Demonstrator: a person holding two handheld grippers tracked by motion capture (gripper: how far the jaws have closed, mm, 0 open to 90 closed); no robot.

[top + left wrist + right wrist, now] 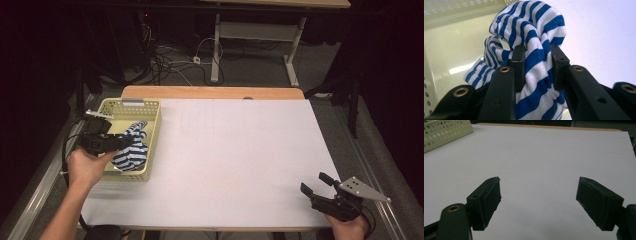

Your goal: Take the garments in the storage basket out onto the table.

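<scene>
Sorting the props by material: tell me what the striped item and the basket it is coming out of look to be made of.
Striped cloth: soft knit fabric, likely cotton jersey, matte; it bunches and folds between the left gripper pads, and a stitched hem shows. Basket: pale yellow plastic, probably moulded, slightly glossy; rows of punched holes run along its thin rigid walls, and its floor reflects light.

This looks like a lab or test room set up for recording. A work table (235, 150) covered in plain white stands on grey carpet; behind the table, loose cables (170, 60) sprawl on the floor beside the metal legs of another desk (260, 30), with dark surroundings.
</scene>
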